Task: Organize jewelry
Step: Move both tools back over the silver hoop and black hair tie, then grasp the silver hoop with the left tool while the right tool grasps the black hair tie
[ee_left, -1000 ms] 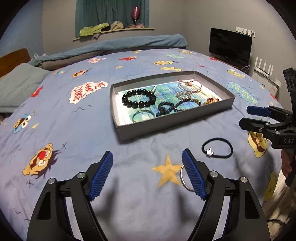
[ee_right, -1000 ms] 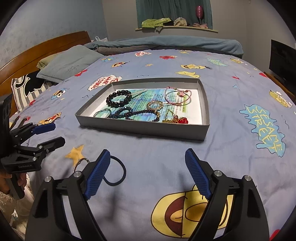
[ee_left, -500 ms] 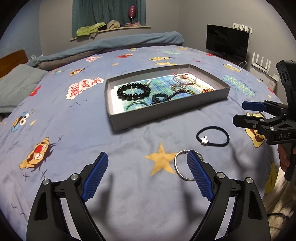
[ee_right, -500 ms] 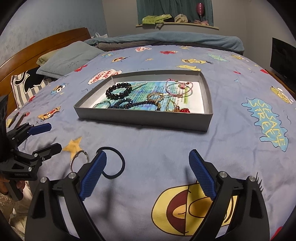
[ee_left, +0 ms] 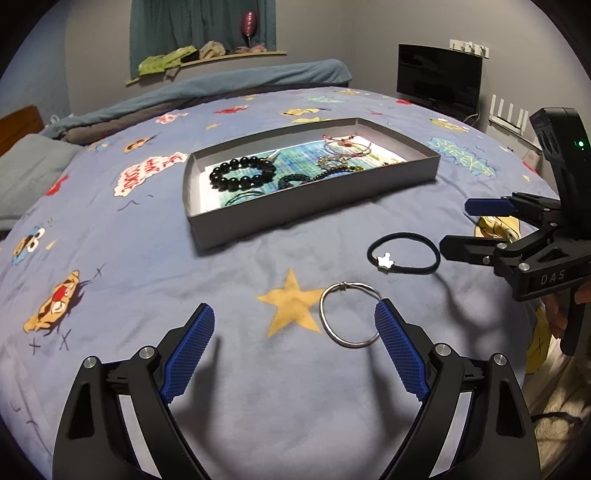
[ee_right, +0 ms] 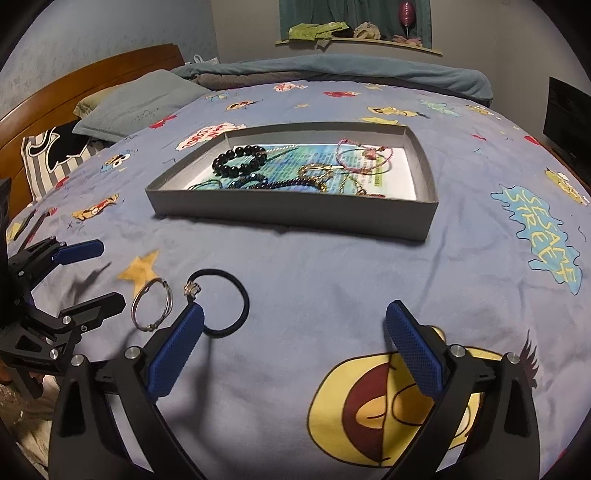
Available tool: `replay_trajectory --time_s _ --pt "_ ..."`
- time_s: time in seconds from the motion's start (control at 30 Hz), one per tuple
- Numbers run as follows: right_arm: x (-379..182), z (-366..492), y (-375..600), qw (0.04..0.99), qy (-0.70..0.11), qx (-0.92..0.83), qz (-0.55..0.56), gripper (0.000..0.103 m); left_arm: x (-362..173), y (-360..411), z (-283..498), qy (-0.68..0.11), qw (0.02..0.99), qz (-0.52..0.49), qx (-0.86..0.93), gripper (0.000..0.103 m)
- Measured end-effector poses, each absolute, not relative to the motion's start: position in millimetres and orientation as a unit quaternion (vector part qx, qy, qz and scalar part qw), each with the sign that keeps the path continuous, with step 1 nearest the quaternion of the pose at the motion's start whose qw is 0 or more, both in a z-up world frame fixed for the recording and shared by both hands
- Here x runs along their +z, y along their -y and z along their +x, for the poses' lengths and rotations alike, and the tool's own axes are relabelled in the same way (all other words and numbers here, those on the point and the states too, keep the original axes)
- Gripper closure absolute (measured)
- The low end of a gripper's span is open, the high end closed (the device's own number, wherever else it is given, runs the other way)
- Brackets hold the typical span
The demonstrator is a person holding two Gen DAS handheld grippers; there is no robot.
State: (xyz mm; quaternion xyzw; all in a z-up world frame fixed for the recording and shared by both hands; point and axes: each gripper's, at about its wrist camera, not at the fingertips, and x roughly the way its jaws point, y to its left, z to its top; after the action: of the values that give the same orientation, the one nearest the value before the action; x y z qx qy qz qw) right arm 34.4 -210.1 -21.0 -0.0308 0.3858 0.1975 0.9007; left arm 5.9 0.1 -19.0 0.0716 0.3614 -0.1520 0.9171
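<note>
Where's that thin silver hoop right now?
The silver hoop lies on the bedspread, outside the grey tray, between the yellow star print and the black hair tie, beside the left gripper's right fingertip.

Grey-walled bedroom: wooden headboard (ee_right: 92, 79), teal curtain (ee_left: 201, 31), dark television (ee_left: 439, 81).

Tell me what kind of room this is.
Most likely a bedroom: the jewelry tray sits on a bed with a cartoon-print duvet, pillows against a wooden headboard, and a TV nearby.
</note>
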Motion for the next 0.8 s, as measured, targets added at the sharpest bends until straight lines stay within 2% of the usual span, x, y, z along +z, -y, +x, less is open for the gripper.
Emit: replay_trajectory --time_s 0.3,0.4,0.47,0.57,0.63,0.73,0.8 --pt "-25.5 31.8 203.0 0.901 -0.381 0.205 -0.043 0.006 -26.2 2.4 2.3 -0.363 0.914 0.078 -0.163 0.016" --pt "-26.3 31.7 200.8 0.901 -0.379 0.205 -0.047 0.008 -27.0 6.0 3.6 -0.365 0.911 0.079 -0.174 0.025" --pt "-26.2 30.6 199.6 0.902 -0.375 0.207 -0.05 0.013 -27.3 9.4 4.5 -0.366 0.909 0.084 -0.182 0.034" --pt "-25.9 31.1 197.4 0.902 -0.373 0.211 -0.051 0.021 -27.3 14.0 6.9 -0.365 0.908 0.088 -0.185 0.042" --pt "-25.4 32.2 195.2 0.902 -0.372 0.212 -0.052 0.032 -26.4 17.0 7.9 -0.363 0.908 0.088 -0.191 0.048" --pt "-25.8 34.0 190.6 0.9 -0.374 0.216 -0.058 0.039 -28.7 22.5 10.3 -0.366 0.904 0.101 -0.195 0.056" --pt "-24.8 34.0 188.3 0.899 -0.373 0.223 -0.057 0.039 -29.0 24.1 10.2 -0.367 0.903 0.102 -0.197 0.057"
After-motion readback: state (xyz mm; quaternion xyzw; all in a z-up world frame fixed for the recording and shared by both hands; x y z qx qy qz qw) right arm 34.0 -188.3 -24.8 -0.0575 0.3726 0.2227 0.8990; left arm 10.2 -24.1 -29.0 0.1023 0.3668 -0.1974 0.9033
